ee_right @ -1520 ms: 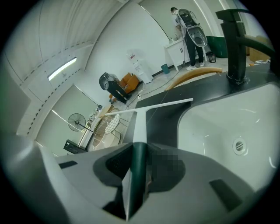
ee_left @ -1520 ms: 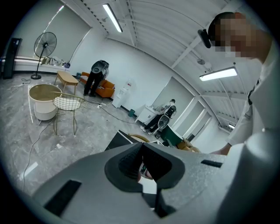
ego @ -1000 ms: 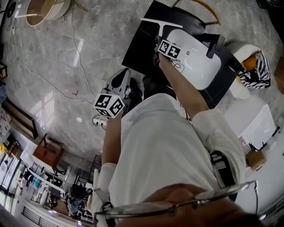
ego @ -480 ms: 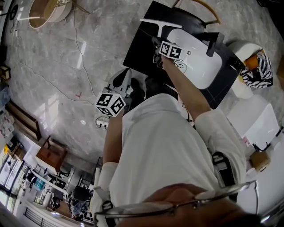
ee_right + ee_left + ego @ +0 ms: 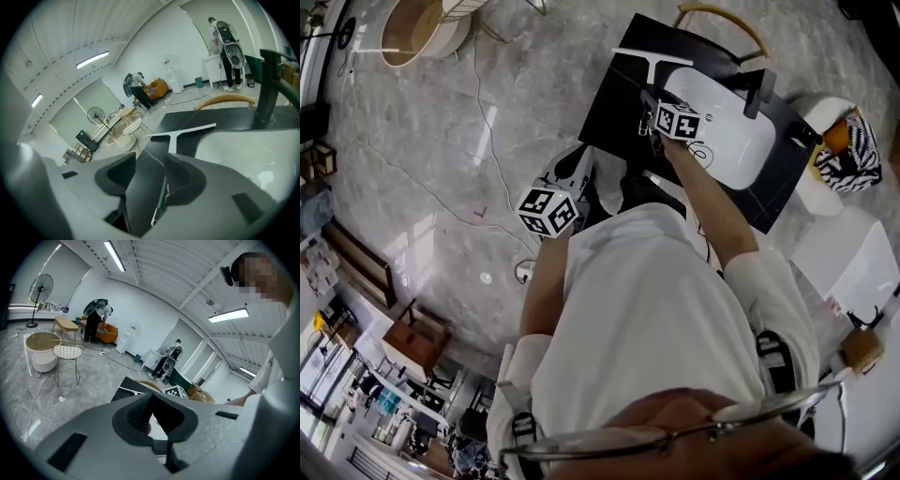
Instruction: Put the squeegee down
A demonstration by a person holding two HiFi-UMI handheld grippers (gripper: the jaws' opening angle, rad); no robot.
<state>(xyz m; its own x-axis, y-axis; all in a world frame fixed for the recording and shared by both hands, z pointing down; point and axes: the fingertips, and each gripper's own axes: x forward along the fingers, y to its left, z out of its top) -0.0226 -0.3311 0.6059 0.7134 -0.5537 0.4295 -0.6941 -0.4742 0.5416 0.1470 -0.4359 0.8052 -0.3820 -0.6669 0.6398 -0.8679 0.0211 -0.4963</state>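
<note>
The squeegee (image 5: 652,58) is lying flat on the black table (image 5: 609,112) beside the white basin (image 5: 727,141), apparently already set down, so the right hand-held gripper (image 5: 147,173) is hovering just short of its handle, jaws apart, empty and closing. The left hand-held gripper (image 5: 150,411) is idling with jaws together on nothing; no legible writing is showing.

Stretches the right arm (image 5: 712,211) out ahead of the body, forearm bare below a rolled white sleeve. Carries the right gripper (image 5: 150,160) at its end, tipped downward, marker cube uppermost. Is closing its jaws, which stand apart with nothing between them. Holds the left arm (image 5: 546,281) bent and tucked close to the torso, with the left gripper (image 5: 151,399) out in front, angled slightly down. Has its jaws pressed together, pads meeting at the tips, gripping nothing.
</note>
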